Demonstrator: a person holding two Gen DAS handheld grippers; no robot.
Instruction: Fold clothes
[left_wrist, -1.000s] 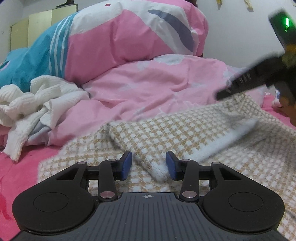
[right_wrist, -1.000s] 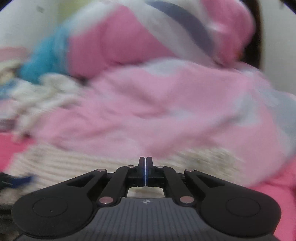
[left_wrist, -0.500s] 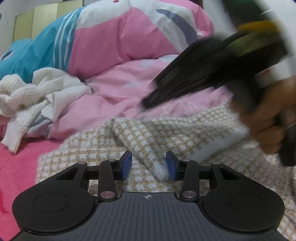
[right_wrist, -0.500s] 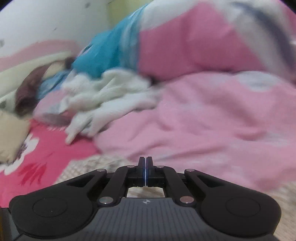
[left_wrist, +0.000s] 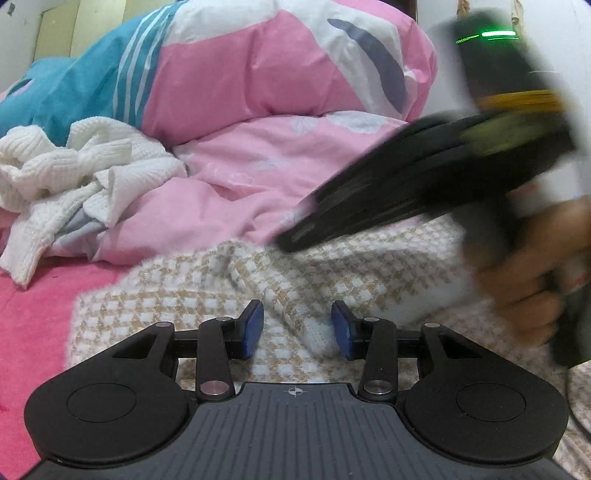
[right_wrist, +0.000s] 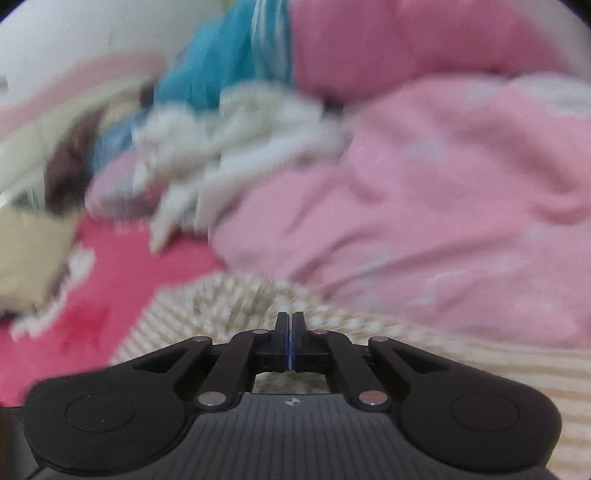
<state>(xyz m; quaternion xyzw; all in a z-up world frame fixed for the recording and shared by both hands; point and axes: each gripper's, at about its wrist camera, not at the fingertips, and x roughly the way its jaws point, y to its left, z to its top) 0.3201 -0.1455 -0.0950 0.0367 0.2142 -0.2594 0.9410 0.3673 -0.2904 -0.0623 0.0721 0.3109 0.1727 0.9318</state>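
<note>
Pink bedding behind; our checked garment (left_wrist: 369, 266) shows one fold, left gripper (left_wrist: 295, 328) spread, right gripper (right_wrist: 290, 341) pressed together; white knit (left_wrist: 74, 173) lies crumpled upper left.

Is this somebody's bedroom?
Most likely a bedroom. A puffy pink and blue duvet is heaped on a bed with a pink sheet, a checked garment is spread out on it, and a crumpled white knit lies nearby.

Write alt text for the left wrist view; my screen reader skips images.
Open left gripper straddles a raised fold of a beige checked garment on a bed. The blurred right gripper crosses above it; a white knit lies left.
</note>
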